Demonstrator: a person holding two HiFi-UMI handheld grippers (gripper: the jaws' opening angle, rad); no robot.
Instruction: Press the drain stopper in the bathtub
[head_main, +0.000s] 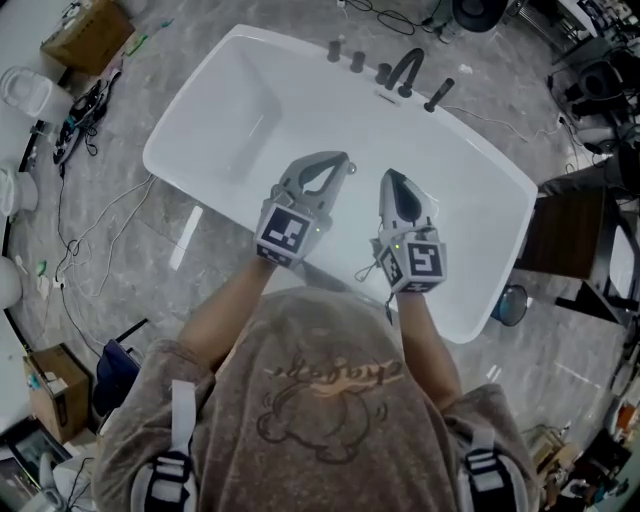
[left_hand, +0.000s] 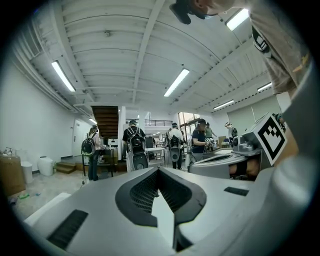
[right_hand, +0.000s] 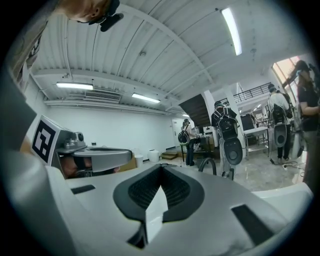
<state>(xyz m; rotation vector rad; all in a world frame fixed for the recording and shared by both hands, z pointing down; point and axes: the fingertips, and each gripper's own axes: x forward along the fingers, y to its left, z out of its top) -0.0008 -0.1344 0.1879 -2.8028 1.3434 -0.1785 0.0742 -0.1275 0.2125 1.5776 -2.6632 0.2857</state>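
From the head view, the white bathtub lies below me with a black faucet on its far rim. No drain stopper shows; the tub floor near me is hidden behind the grippers. My left gripper and right gripper hang side by side above the tub's near half, both shut and holding nothing. In the left gripper view the left gripper's tips meet, facing out into the room. The right gripper also has its tips together, with the faucet beyond it.
Black knobs and a handle line the far rim. Cables and boxes lie on the floor at left. A dark stand is at right. Several people with backpacks stand in the room.
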